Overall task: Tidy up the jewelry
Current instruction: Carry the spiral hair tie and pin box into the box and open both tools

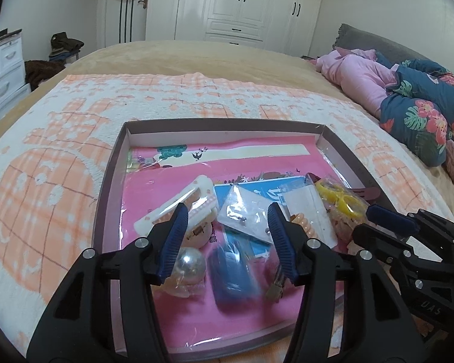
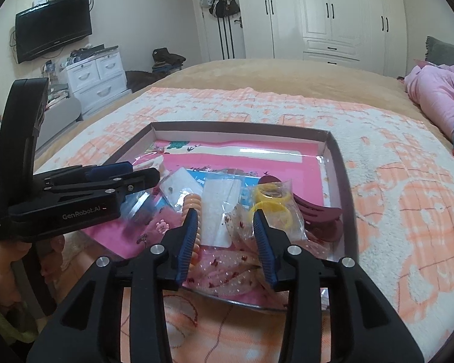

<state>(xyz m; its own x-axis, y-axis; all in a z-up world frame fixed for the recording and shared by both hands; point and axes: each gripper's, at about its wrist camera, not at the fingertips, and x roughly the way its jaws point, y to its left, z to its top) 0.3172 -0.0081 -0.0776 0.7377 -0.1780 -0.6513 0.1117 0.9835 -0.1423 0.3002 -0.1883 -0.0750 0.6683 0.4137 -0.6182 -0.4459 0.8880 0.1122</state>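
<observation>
Both spread, nothing pinched. Right gripper [image 2: 225, 233] directly above clear earring packet [image 2: 219, 211], long axis along fingers; left gripper [image 1: 227, 236] farther, over blue pouch [image 1: 234, 275].

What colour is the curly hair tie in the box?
Peachy orange; the right wrist view shows it best.

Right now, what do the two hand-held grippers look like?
Both alike: matte black plastic frames with silver rivets and ribbed blue pads on the fingers. The left hand-held gripper has white "GenRobot.AI" lettering on its side; the right hand-held gripper shows no marking here.
</observation>
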